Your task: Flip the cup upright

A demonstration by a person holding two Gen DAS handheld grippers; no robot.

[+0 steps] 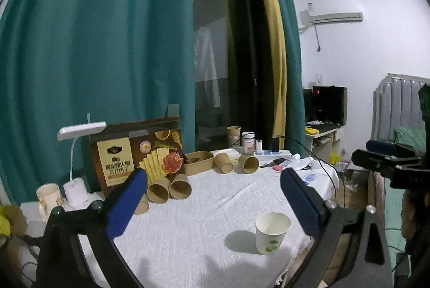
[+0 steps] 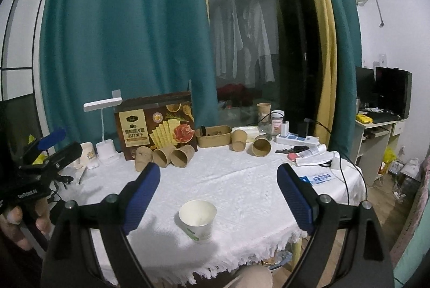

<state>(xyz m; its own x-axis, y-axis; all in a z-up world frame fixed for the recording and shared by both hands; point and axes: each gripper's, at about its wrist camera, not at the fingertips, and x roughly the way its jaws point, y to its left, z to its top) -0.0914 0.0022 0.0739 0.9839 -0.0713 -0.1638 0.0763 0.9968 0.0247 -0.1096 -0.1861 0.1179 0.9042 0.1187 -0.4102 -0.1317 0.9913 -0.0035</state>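
Observation:
A white paper cup point(image 1: 272, 233) with a green leaf print stands upright, mouth up, on the white tablecloth near the front edge; it also shows in the right wrist view point(image 2: 198, 219). My left gripper point(image 1: 213, 180) is open and empty, held above and behind the cup, its blue pads point(image 1: 126, 203) wide apart. My right gripper point(image 2: 218, 177) is open and empty, the cup sitting low between its blue pads point(image 2: 295, 198) but apart from them. The other gripper shows at each view's edge: the right one point(image 1: 387, 159) and the left one point(image 2: 51, 151).
Several brown paper cups point(image 2: 172, 155) lie or stand at the back of the table point(image 2: 242, 180), with a cracker box point(image 2: 157, 124), a brown paper bowl point(image 2: 213, 136), a white lamp point(image 2: 103, 126), a mug point(image 2: 87, 153), a power strip point(image 2: 297, 139) and cables point(image 2: 346, 175).

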